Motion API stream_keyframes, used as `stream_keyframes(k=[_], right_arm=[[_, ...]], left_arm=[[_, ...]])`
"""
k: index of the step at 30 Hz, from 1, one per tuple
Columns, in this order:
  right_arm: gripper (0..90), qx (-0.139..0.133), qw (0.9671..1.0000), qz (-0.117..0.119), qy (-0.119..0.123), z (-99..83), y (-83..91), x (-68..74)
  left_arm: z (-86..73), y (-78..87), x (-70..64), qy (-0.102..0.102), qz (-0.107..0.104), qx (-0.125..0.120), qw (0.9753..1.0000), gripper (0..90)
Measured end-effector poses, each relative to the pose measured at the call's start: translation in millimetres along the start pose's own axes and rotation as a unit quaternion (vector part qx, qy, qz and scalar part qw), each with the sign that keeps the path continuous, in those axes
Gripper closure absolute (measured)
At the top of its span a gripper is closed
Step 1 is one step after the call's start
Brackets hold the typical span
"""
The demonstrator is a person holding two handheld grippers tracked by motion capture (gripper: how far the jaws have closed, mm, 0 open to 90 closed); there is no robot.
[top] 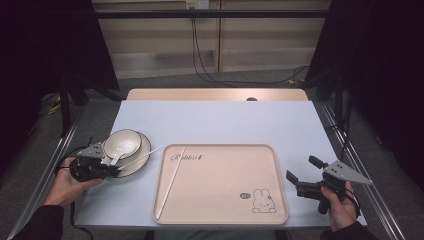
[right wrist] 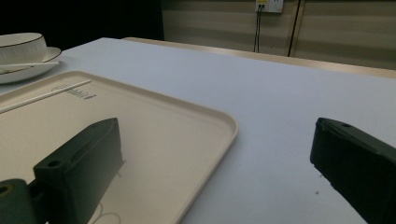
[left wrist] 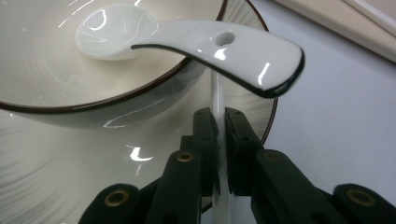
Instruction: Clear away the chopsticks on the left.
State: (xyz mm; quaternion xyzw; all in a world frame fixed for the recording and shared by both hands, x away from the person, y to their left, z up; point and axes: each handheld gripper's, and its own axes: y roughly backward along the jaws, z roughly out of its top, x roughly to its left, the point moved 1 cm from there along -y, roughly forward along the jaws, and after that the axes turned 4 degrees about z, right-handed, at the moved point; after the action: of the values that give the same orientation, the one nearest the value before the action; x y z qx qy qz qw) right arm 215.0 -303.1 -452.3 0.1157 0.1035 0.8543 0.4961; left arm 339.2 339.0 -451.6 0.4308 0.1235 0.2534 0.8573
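While pinched, the chopstick (left wrist: 217, 100) fills the left gripper (left wrist: 220, 122).

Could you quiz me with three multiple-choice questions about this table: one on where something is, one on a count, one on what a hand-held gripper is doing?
1. Where is the spoon?
A. in the bowl
B. on the tray
C. on the floor

2. How many thin white sticks show in the high view?
A. one
B. two
C. four

3. How is the right hand-held gripper?
A. shut on a cup
B. shut on a stick
C. open, holding nothing

Answers: 1 A, its scoop rests inside the bowl. 2 B, one stick on the tray, one at the plate. 3 C, its jaws stand wide apart.
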Motion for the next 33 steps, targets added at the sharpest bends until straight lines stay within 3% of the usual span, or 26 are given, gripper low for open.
stream_keyframes(k=[18, 30, 33], right_arm=[[1.9, -0.002, 1.0000, -0.002, 0.000, 0.2, 0.3, -0.4], [2.0, -0.002, 1.0000, 0.003, 0.001, 0.5, 0.6, 0.2], [1.9, -0.002, 1.0000, 0.003, 0.003, 0.5, 0.6, 0.3]], left_arm=[[8.8, 12.5, -15.3, 0.040, -0.015, -0.031, 0.9986, 84.4], [11.4, 21.8, -33.2, 0.068, -0.016, -0.066, 0.9954, 84.4], [13.3, 24.2, -39.2, 0.080, -0.019, -0.077, 0.9936, 84.4]])
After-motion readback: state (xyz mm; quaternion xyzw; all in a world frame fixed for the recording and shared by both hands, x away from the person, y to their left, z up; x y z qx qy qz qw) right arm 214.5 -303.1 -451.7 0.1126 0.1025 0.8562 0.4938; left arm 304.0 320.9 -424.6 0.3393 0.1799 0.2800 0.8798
